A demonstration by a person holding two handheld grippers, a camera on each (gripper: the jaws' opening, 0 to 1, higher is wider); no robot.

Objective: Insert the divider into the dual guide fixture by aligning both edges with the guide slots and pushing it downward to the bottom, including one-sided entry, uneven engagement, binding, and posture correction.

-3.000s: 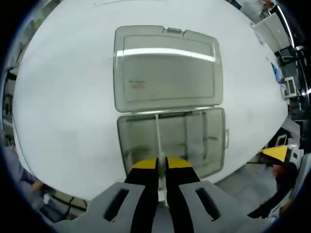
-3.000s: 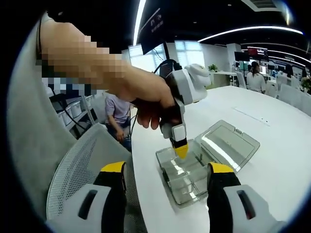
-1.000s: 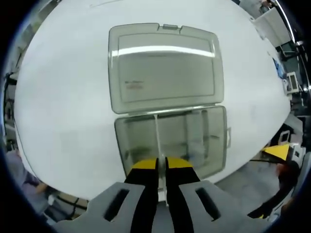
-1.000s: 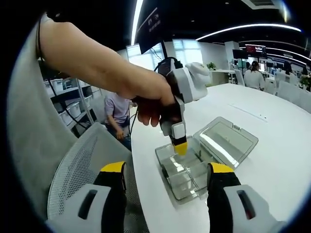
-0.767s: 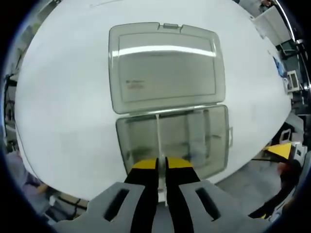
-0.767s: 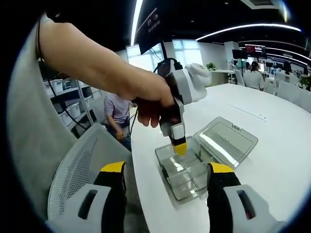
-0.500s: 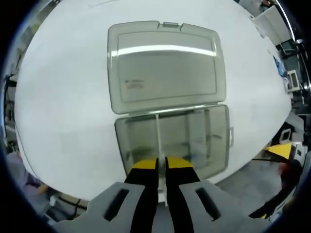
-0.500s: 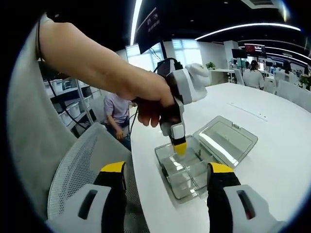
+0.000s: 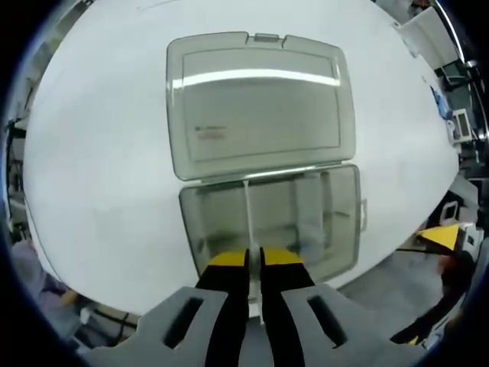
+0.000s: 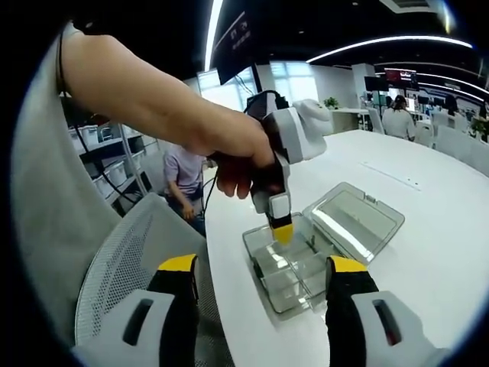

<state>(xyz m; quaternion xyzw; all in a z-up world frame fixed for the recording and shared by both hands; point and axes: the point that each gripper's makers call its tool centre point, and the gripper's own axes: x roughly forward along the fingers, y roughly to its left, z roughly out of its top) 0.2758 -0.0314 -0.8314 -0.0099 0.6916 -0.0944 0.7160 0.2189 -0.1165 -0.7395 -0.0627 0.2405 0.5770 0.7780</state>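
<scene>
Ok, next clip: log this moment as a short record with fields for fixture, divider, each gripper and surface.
fixture: clear plastic compartment box, hinged lid lying open flat
divider: thin clear panel upright in the box, near end between the left gripper's jaws
left gripper: shut on the divider, over the box's near edge
right gripper: open, held back from the box
surface: white table

No legible text; the flat lid of the clear smoky plastic box bears a small orange-red marking, too blurred to read.

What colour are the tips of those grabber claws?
Yellow, over black, on the left gripper; clearest in the left gripper view.
</scene>
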